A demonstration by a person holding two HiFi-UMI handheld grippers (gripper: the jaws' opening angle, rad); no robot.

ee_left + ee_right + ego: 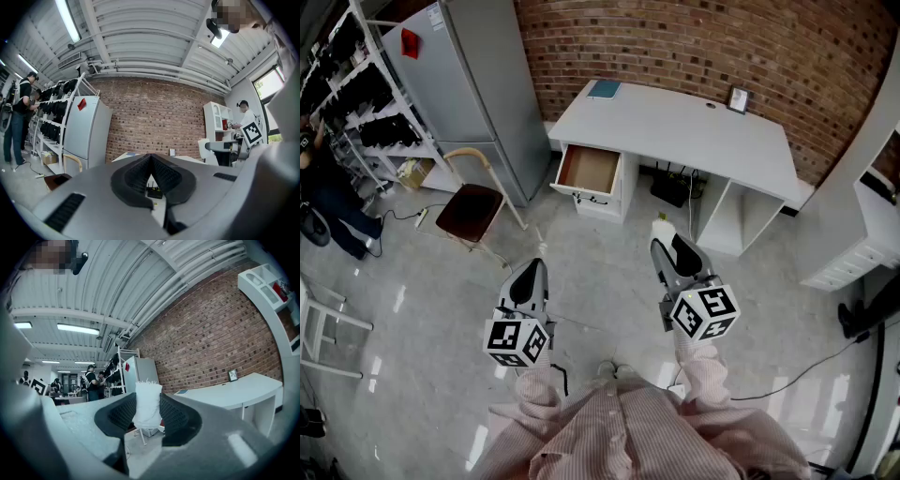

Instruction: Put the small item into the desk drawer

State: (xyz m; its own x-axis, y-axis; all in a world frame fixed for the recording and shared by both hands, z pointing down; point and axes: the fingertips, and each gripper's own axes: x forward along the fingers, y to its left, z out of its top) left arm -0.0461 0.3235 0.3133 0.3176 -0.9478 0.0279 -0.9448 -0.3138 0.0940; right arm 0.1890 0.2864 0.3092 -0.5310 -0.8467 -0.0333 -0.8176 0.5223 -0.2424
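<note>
Carrying step: my right gripper (pixel 667 246) clamps the small white item (pixel 148 404); my left gripper (pixel 151 172) is closed, empty; next I must reach the open drawer (pixel 589 170), upper centre, and let go.

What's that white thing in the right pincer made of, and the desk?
The white item looks like soft cloth or fibre, matte, with a frayed fringe on top. The desk looks like smooth white board, probably painted or laminated; its open drawer shows a brown, wood-like inside.
</note>
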